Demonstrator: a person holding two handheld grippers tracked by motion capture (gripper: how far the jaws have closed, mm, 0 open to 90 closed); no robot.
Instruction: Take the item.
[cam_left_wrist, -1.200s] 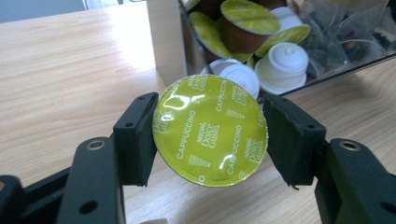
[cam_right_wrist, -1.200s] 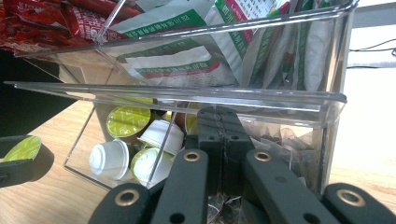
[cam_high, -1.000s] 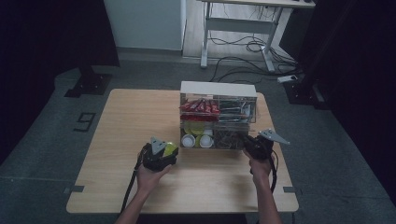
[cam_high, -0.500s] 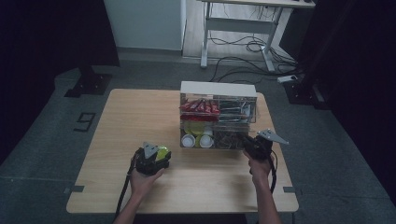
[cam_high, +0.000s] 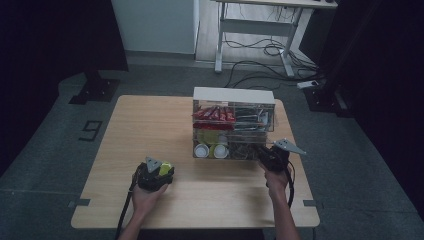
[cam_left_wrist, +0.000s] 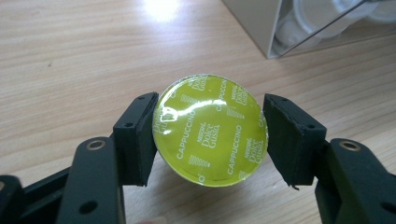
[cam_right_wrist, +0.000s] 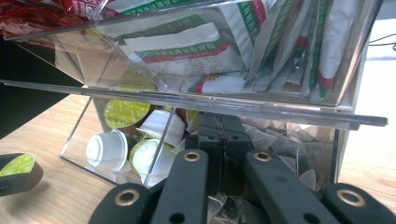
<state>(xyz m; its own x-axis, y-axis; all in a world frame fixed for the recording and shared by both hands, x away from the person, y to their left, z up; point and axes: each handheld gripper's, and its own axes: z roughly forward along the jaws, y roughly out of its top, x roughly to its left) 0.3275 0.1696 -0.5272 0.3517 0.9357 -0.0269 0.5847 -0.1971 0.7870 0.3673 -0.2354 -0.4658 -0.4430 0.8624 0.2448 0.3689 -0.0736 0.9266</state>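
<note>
The left gripper (cam_left_wrist: 211, 140) clamps a round green foil-lidded coffee capsule (cam_left_wrist: 210, 129) between its jaws, low over the wooden counter (cam_high: 150, 120), left of the clear plastic organiser (cam_high: 233, 125); the right gripper (cam_right_wrist: 223, 140) is clenched at the organiser's near right front.

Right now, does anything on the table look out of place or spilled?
Nothing is spilled or damaged. One green capsule is out of the clear organizer, clamped in the left tongs over the bare table; the other capsules lie in the lower bin.
</note>
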